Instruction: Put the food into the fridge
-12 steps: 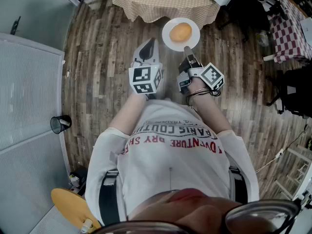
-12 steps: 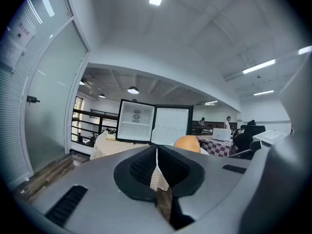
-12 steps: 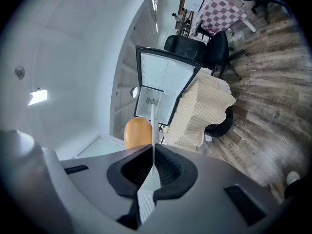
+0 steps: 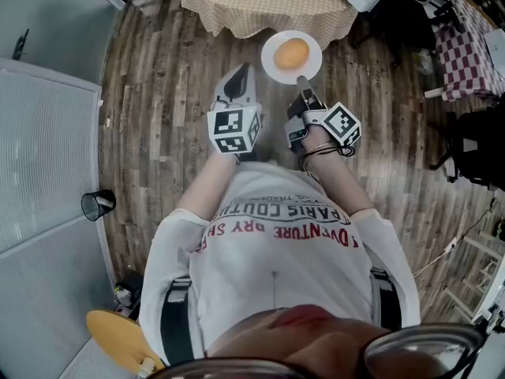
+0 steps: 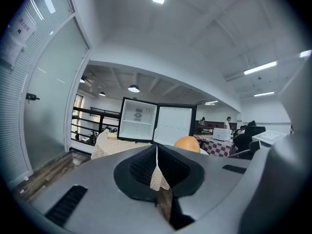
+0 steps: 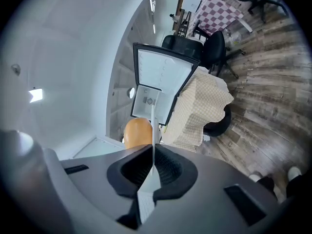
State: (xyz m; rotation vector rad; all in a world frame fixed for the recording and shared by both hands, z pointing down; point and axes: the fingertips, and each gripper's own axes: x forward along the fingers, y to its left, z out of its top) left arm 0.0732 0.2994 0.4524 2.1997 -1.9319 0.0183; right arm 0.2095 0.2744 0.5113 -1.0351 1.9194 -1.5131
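A white plate carries a round orange-brown piece of food above the wooden floor, just in front of a table with a beige checked cloth. My right gripper is shut on the plate's near rim. In the right gripper view the rim runs as a thin white edge between the jaws, with the food to its left. My left gripper hangs beside the plate, shut and holding nothing. An open small fridge stands on the table with its door swung wide.
A glass partition runs along the left. A black cup and a yellow object lie on the floor by it. At the right stand a red-checked table and a black chair.
Almost nothing differs. The plate and both grippers have shifted very slightly, and the right gripper still holds the rim.
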